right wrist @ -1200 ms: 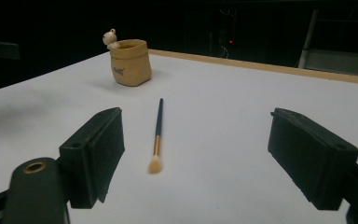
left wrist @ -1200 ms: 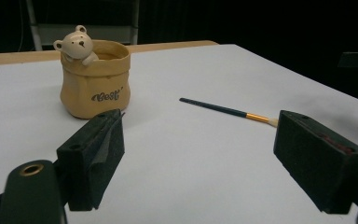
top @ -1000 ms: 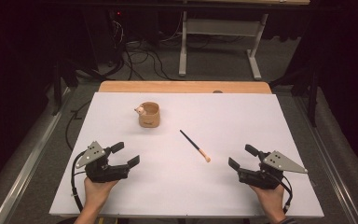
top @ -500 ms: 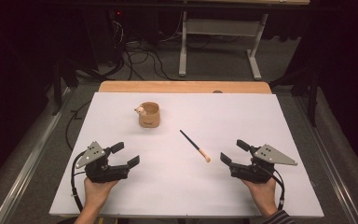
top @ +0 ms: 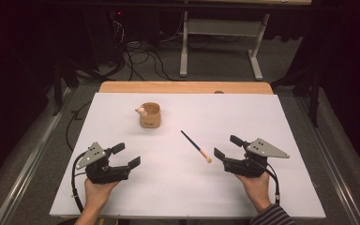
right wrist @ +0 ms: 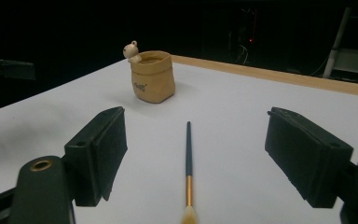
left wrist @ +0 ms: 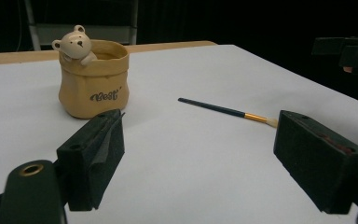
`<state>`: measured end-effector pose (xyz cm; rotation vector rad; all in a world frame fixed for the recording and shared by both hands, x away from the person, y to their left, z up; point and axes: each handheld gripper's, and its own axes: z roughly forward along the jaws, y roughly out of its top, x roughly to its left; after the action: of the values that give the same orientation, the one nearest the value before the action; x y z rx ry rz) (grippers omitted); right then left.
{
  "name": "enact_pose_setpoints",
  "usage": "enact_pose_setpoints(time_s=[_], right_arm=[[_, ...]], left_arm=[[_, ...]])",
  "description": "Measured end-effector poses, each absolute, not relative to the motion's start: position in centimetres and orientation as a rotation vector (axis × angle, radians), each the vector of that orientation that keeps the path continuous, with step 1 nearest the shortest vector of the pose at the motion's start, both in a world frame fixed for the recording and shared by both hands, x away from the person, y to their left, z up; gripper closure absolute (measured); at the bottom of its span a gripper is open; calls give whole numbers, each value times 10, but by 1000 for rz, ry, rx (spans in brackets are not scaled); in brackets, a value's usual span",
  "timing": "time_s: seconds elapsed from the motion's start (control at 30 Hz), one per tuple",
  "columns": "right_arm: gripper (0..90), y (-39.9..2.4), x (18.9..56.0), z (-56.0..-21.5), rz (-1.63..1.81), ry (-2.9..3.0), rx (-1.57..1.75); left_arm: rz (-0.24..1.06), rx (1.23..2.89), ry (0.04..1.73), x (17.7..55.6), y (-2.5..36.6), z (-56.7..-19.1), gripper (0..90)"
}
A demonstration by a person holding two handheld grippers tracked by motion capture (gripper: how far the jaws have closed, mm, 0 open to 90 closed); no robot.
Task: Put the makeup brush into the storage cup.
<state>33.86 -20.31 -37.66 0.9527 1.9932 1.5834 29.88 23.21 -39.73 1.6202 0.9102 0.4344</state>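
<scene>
- Our right gripper stands with jaws apart, nearest the brush; the bristle end points at it, and the brush's long axis runs straight between the jaws in the right gripper view.
- Our left gripper, also spread and empty, sits well apart from it.
- The brush lies flat mid-desk; bare room all round.
- Farther off, the pot stands upright.
</scene>
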Motion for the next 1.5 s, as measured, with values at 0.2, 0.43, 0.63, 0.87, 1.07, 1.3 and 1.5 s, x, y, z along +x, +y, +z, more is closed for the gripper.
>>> enact_pose_setpoints(time_s=[0.2, 0.43, 0.63, 0.87, 1.07, 1.3, 1.5], right_arm=[[225, -195, 344, -374, 1590, 2004, 957], [225, -189, 351, -371, 1594, 2001, 967], [226, -185, 356, -371, 1591, 2008, 978], [226, -177, 362, -368, 1594, 2019, 976], [225, -169, 368, -367, 1587, 2031, 977], [224, -161, 374, -366, 1589, 2047, 987], [224, -155, 377, -367, 1589, 2053, 980]], left_arm=[[435, 1622, 908, 299, 232, -397, 168], [435, 1622, 907, 299, 232, -397, 168], [435, 1622, 906, 299, 232, -397, 168], [435, 1622, 906, 299, 232, -397, 168], [434, 1621, 905, 299, 232, -397, 168], [434, 1621, 904, 299, 232, -397, 168], [436, 1621, 905, 298, 232, -397, 169]])
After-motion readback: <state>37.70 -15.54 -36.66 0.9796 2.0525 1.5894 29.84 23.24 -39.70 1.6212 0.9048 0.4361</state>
